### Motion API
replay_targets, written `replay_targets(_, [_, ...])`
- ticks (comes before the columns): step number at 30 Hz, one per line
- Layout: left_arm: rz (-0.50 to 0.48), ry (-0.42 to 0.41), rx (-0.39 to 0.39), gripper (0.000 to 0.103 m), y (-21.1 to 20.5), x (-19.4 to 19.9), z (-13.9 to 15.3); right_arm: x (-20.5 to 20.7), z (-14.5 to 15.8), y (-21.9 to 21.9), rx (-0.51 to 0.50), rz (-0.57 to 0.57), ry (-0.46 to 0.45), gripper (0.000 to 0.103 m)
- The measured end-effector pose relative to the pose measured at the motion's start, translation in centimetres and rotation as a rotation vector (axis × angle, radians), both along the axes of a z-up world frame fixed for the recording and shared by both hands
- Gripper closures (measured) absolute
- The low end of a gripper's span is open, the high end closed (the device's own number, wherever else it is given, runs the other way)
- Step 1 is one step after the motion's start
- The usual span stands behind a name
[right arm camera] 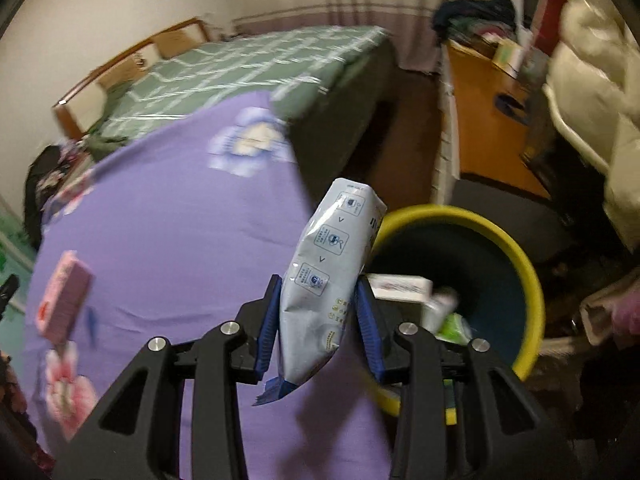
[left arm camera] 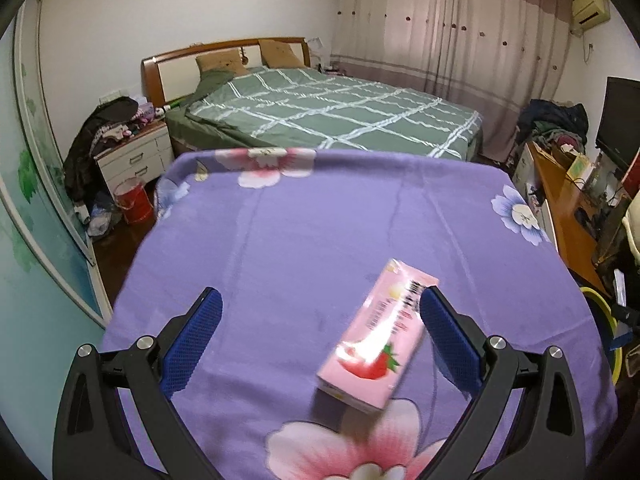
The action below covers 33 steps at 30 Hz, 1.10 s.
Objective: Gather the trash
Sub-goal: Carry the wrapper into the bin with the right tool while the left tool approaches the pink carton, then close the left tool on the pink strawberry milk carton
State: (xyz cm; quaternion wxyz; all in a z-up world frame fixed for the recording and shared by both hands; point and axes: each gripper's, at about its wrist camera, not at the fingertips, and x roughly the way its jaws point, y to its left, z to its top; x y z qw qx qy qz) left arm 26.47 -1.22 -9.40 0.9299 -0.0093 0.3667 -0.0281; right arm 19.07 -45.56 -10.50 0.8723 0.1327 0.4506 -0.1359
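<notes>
1. A lived-in bedroom in a home. A double bed (left arm camera: pixel 320 116) with a wooden headboard (left arm camera: pixel 224 54) and green checked cover fills the upper centre of the left wrist view.
2. Left of the bed: a white bedside cabinet (left arm camera: pixel 134 158) heaped with clothes.
3. Full-length pinkish curtains (left arm camera: pixel 452 28) span the upper right; an air conditioner (left arm camera: pixel 590 10) sits in the corner.
4. Right edge: a wooden desk (left arm camera: pixel 560 212) with clutter and a dark screen (left arm camera: pixel 620 120).
5. Foreground: a purple floral blanket (left arm camera: pixel 320 232) spread flat.

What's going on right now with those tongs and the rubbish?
Right tongs clamp pale-blue plastic packet near yellow-rimmed bin. Left tongs open around pink strawberry carton. Nothing blocking.
</notes>
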Motion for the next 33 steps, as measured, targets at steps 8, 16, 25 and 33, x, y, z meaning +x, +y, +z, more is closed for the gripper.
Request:
replay_targets(8, [-0.042,0.031,0.024,0.006,-2.6,-0.2,-0.6,-1.5,-2.6,-4.7,0.006,-0.082,0.042,0.062])
replay_targets(16, [-0.051,0.058,0.025,0.006,-3.0,0.3,-0.9,-2.2,-2.7,-5.3,0.014,-0.094,0.021,0.051])
replay_targets(25, [-0.103,0.112,0.063,0.006,-4.0,2.9,-2.5,-1.8,-2.3,-4.3,0.02,-0.063,0.008,0.047])
replay_targets(33, [-0.152,0.19,0.099,0.006,-4.8,5.7,-5.1,-1.5,-2.5,-4.1,0.027,-0.055,0.013,0.046])
